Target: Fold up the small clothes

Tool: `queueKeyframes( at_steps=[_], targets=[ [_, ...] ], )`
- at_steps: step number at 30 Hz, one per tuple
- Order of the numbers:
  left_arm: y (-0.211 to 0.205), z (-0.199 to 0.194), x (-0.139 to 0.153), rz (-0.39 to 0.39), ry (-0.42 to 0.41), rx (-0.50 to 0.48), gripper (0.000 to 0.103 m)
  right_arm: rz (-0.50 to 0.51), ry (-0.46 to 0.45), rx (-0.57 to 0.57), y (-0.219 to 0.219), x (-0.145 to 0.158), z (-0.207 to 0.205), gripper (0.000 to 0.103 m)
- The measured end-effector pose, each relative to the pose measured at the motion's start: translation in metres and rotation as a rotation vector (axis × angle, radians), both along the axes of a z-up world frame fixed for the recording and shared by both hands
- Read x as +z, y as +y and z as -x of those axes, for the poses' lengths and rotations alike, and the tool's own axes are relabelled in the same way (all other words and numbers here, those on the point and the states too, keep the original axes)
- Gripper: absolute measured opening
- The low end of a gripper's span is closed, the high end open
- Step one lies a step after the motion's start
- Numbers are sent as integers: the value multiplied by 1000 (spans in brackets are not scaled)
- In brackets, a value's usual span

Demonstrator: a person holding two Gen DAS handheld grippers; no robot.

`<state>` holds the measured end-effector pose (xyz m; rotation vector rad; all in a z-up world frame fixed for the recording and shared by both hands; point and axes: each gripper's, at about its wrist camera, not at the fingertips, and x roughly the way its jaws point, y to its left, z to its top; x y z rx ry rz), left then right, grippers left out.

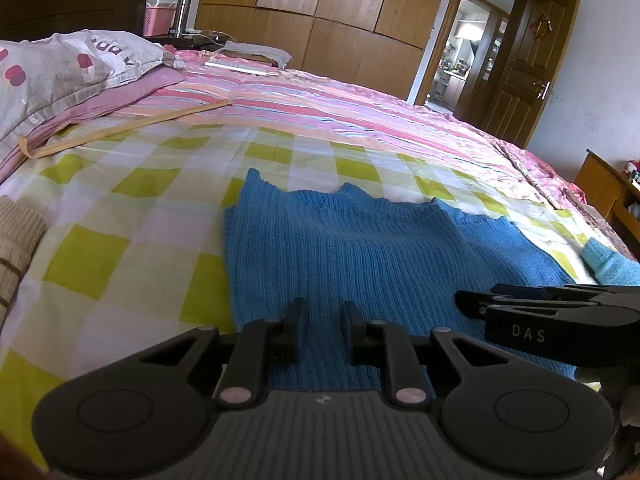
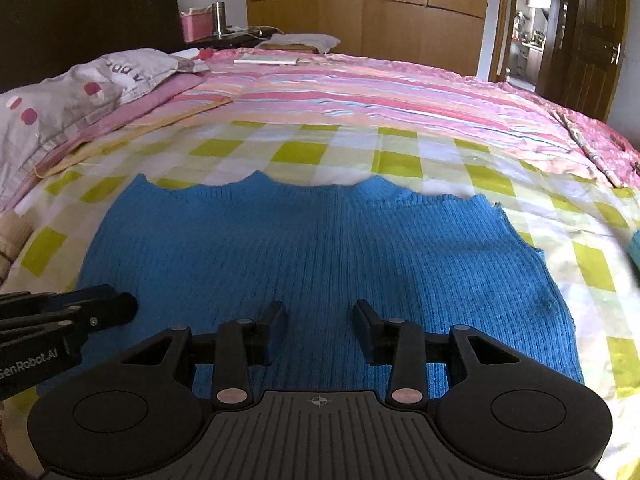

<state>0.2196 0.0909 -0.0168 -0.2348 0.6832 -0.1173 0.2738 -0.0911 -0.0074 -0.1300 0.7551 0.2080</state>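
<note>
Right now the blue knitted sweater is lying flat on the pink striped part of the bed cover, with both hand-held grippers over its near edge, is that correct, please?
Not quite: the blue knitted sweater lies on the green-and-white checked sheet; the pink striped cover is farther back, as the right wrist view shows. Both hand-held grippers, left and right, are indeed over its near edge.

the bed [image 2: 500,148] is spread near its front edge with a green-and-white checked sheet [image 2: 304,152], and farther back with a pink striped cover [image 2: 360,92] that runs to the far edge. a blue ribbed knit garment [image 2: 304,240] lies flat on the checked sheet at the front middle, with a beige knit piece [image 1: 16,240] at the left edge and a lighter blue knit piece [image 1: 612,266] toward the right edge. at the left side a grey pillow with red spots [image 1: 60,76] rests on a pink folded cloth [image 1: 132,94], and a flat white object [image 2: 266,59] lies near the far edge.
</note>
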Motion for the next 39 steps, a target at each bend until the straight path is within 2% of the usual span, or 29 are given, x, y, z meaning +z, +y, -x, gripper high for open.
queueKeyframes(
  at_steps=[16, 24, 39],
  targets=[
    [-4, 6, 2, -20, 5, 16, 26, -4, -10, 9, -2, -2, 2, 38],
    [-6, 20, 4, -39, 22, 53, 26, -16, -9, 16, -5, -2, 3, 38],
    [7, 47, 7, 1, 60, 165, 26, -12, 3, 26, -5, 0, 3, 39]
  ],
)
